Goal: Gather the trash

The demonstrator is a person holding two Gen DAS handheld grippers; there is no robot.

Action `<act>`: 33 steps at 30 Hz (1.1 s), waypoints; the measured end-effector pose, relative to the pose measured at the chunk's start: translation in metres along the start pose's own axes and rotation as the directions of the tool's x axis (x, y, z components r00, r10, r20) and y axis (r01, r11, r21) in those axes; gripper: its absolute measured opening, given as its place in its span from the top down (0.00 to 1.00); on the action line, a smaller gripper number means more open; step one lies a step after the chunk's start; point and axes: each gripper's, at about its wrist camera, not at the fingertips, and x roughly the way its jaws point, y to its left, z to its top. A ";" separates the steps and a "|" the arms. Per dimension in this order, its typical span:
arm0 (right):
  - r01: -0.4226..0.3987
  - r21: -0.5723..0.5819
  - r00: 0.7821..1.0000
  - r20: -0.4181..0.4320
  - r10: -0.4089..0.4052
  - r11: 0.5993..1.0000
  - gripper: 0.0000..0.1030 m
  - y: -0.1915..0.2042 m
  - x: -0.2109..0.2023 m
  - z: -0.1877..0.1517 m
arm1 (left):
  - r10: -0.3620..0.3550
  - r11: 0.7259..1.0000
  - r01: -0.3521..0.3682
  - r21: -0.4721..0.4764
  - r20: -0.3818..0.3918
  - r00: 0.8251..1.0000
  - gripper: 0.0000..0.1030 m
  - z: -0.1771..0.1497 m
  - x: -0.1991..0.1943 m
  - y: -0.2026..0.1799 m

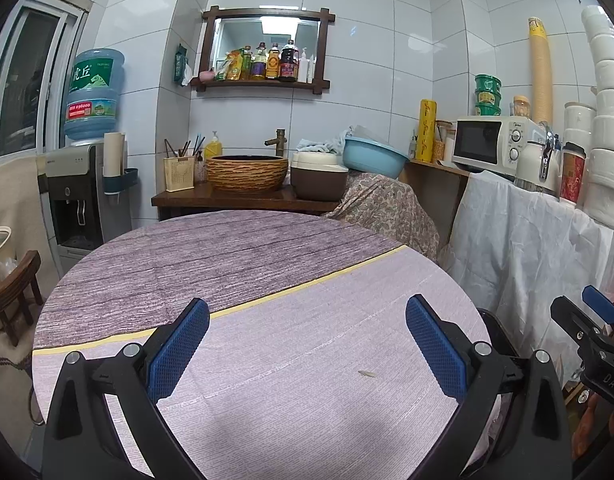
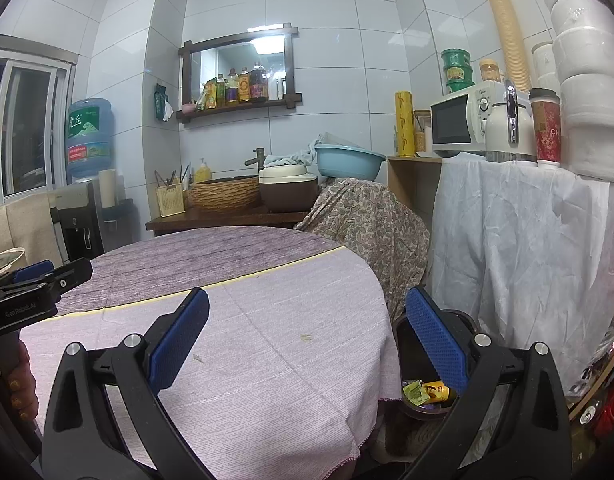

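Tablecloth [image 2: 267, 360] fills the lower left of our right-wrist view, just crumbs [image 2: 305, 337] on it. Both our left gripper [image 1: 307, 344] and right gripper [image 2: 307, 336] are spread wide, empty. Trash [image 2: 427, 392] sits in the bin [image 2: 407, 344], lower right.

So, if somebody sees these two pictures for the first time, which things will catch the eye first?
Probably the round table with its purple cloth, filling the middle of both views and almost bare except for a small scrap. Next, the open left hand-held gripper and right hand-held gripper in the foreground, both empty. Then the trash bin beside the table's right edge, with wrappers inside.
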 end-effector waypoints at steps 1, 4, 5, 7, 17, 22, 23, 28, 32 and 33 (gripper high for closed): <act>0.000 0.000 1.000 0.000 0.000 1.000 0.06 0.000 0.000 0.000 | 0.001 1.000 -0.001 0.000 0.001 1.000 0.05 0.000 0.000 0.000; 0.001 0.000 1.000 -0.002 -0.001 1.000 0.06 -0.001 0.001 0.000 | 0.001 1.000 -0.001 0.001 -0.001 1.000 0.05 0.000 0.001 0.000; 0.001 -0.001 1.000 -0.003 -0.001 1.000 0.06 -0.001 0.001 0.000 | 0.002 1.000 -0.002 0.001 -0.001 1.000 0.05 0.000 0.000 0.000; 0.001 0.000 1.000 -0.006 -0.001 1.000 0.06 -0.001 0.002 -0.001 | 0.001 1.000 -0.001 0.001 -0.004 1.000 0.05 0.000 0.001 0.000; 0.000 0.001 1.000 -0.011 0.000 1.000 0.06 -0.002 0.004 -0.002 | 0.009 1.000 -0.009 -0.008 -0.002 1.000 0.05 0.000 0.001 0.001; 0.000 0.002 1.000 -0.012 0.000 1.000 0.06 -0.002 0.005 -0.003 | 0.008 1.000 -0.008 0.004 -0.015 1.000 0.05 -0.001 0.003 -0.001; 0.001 0.001 1.000 -0.012 -0.001 1.000 0.06 -0.001 0.005 -0.002 | 0.005 1.000 -0.005 0.005 -0.016 1.000 0.05 -0.001 0.003 -0.001; -0.002 0.001 1.000 -0.017 0.002 1.000 0.06 -0.002 0.006 -0.004 | 0.026 0.999 -0.025 0.023 -0.007 1.000 0.05 -0.002 -0.001 -0.005; -0.002 0.002 1.000 -0.016 0.002 1.000 0.06 -0.002 0.006 -0.004 | 0.031 0.999 -0.032 0.024 0.010 0.999 0.05 0.001 -0.003 -0.006; -0.002 0.002 1.000 -0.016 0.002 1.000 0.06 -0.003 0.006 -0.005 | 0.028 0.999 -0.028 0.021 0.011 1.000 0.05 0.001 -0.003 -0.006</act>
